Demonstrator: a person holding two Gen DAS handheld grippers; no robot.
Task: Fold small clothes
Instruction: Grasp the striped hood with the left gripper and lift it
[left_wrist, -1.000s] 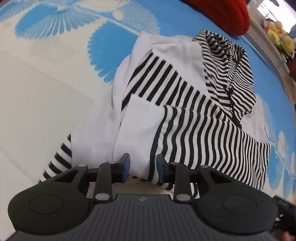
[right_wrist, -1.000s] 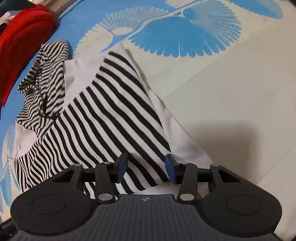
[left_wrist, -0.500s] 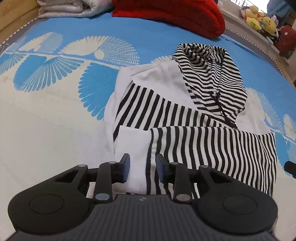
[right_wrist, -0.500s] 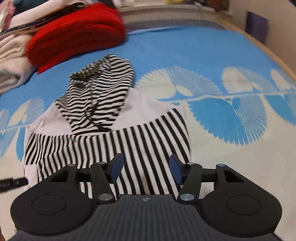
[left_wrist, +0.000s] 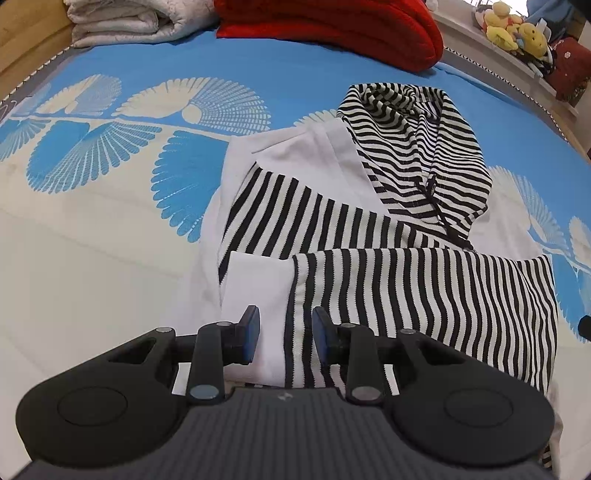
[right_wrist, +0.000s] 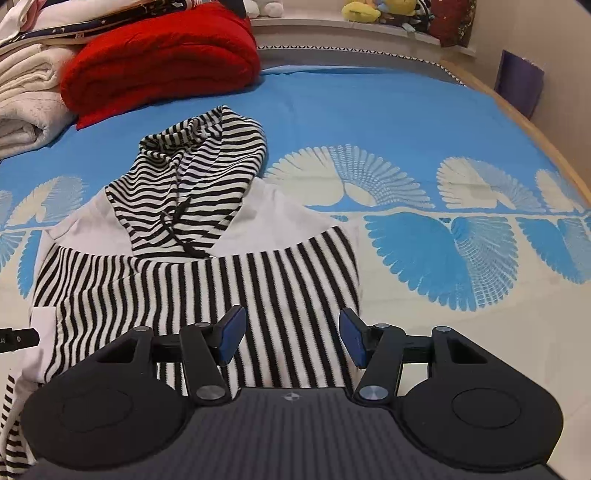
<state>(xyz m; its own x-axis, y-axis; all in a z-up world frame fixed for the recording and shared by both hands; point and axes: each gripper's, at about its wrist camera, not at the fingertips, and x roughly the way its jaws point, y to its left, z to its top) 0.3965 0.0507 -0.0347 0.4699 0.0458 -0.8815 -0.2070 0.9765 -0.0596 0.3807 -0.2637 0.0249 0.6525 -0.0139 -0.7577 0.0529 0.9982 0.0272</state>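
Lying partly folded on the blue patterned bedspread (left_wrist: 110, 258) is one striped hoodie (left_wrist: 406, 280), with one red blanket (right_wrist: 162, 59) and one white blanket (right_wrist: 26, 107) stacked beyond it. Left gripper (left_wrist: 285, 338) stands over the near hem, jaws apart and holding nothing; right gripper (right_wrist: 291, 338) is spread wide above the stripes.

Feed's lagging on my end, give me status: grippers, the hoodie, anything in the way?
Left gripper and right gripper both open, holding nothing. Striped hoodie flat on the bed, sleeves folded across. Nothing blocking; red blanket well behind.
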